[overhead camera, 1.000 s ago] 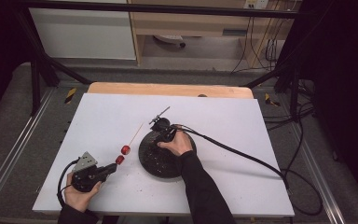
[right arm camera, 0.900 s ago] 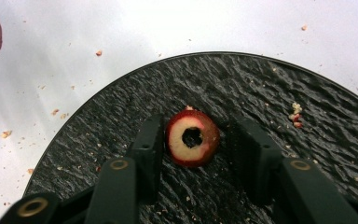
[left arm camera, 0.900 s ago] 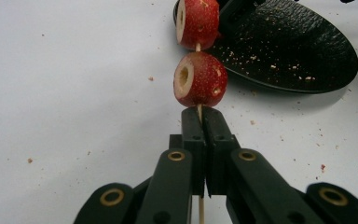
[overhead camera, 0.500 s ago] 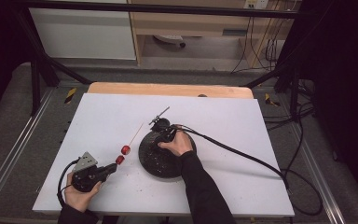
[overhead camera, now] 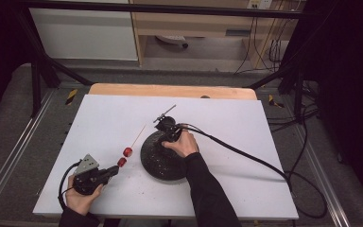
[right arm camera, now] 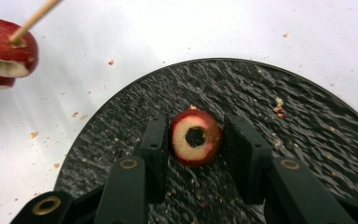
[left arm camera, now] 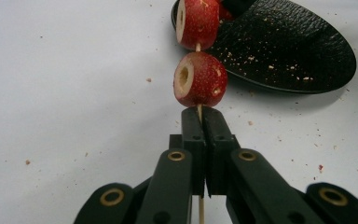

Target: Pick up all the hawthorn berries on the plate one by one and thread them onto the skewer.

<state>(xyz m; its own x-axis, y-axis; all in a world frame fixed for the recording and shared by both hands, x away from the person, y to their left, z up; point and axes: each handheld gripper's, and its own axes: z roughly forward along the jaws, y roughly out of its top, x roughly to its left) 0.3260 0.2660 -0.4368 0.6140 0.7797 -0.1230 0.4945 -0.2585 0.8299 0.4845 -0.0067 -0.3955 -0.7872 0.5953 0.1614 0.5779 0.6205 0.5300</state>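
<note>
- Judged the biggest risk to be at the right gripper point(right arm camera: 196, 123): caught its jaws clamped on a cored red fruit point(right arm camera: 196, 137), one pad on each flank, with the round skin offering little flat to bite on.
- Feared a squirt-out on the lift: squeezed off-centre, could have popped free and rolled across the black plate point(right arm camera: 279, 140) or off onto the bench point(overhead camera: 246, 123).
- Feared a crush as well: looked soft and hollowed through the middle, so too hard a pinch could have split it around the core hole.
- Saw the left gripper point(left arm camera: 200, 114) with its jaws pressed together on the thin wooden skewer point(overhead camera: 138, 134), gripped just below the lower threaded fruit point(left arm camera: 198, 79).
- Reckoned that hold slim: gripped at one end only, could have let the stick pivot or slide once the next fruit got pushed on.
- Flagged aim too: needed the skewer tip lined up with the bored hole, or risked splitting flesh or snapping the stick.
- Counted two cored fruits on the skewer, the upper one point(left arm camera: 196, 21) apart from the lower, hanging by the plate's edge.
- Checked the plate: held the one gripped fruit near its middle, plus scattered crumbs point(left arm camera: 270, 66); spotted nothing else in it.
- Noted more crumbs strewn over the white bench around the plate.
</note>
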